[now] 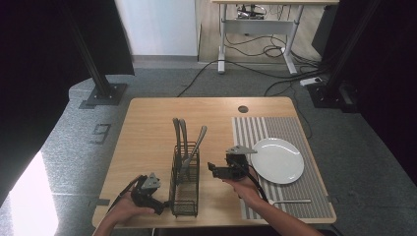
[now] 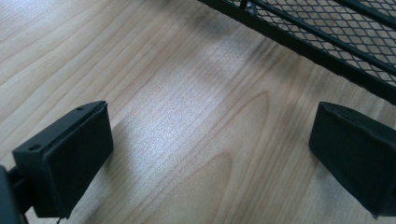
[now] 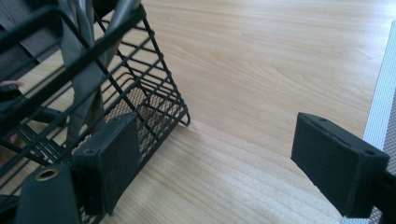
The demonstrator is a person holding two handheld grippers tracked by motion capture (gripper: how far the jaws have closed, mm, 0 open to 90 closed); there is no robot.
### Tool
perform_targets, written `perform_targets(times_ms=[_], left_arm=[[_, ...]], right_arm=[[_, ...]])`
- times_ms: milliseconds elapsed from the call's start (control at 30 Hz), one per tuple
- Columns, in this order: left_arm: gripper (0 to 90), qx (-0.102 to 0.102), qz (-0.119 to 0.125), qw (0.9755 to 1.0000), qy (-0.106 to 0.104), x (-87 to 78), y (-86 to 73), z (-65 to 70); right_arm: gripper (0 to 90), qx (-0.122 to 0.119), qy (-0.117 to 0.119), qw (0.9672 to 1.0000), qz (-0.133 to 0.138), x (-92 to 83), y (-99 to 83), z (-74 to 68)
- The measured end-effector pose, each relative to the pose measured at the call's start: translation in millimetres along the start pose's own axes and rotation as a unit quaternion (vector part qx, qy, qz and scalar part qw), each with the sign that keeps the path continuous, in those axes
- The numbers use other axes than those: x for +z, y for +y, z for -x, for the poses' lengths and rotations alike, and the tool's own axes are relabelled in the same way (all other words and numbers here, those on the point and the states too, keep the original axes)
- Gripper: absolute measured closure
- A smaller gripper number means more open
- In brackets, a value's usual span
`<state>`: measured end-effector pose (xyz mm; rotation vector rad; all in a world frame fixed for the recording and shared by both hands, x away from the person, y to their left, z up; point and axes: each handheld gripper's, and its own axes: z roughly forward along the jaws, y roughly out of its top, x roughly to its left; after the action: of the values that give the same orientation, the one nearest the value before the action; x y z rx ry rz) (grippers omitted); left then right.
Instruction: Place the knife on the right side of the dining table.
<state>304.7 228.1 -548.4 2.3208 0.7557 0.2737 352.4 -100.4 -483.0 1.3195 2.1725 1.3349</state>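
A pale digit "9" is marked on the grey floor (image 1: 69, 147) left of the table (image 1: 147, 128).

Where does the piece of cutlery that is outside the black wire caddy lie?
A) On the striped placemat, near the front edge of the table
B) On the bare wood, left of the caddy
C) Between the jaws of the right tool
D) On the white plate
A: in the high view a single piece of cutlery lies flat on the striped placemat, nearer the person than the white plate, and it touches neither tool.
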Motion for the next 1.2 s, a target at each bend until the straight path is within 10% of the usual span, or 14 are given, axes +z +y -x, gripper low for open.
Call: perform_targets(times_ms=[400, 1200], left_arm=[[0.0, 0.0, 0.0, 1.0, 0.0, 0.0, 0.1, -0.1], [0.0, 0.0, 0.0, 1.0, 0.0, 0.0, 0.0, 0.1]], right_arm=[[17.1, 0.023, 0.039, 0.9989, 0.014, -9.5, 16.4, 0.8], [23.1, -0.003, 0.052, 0.9972, 0.054, 7.2, 54.0, 4.7]])
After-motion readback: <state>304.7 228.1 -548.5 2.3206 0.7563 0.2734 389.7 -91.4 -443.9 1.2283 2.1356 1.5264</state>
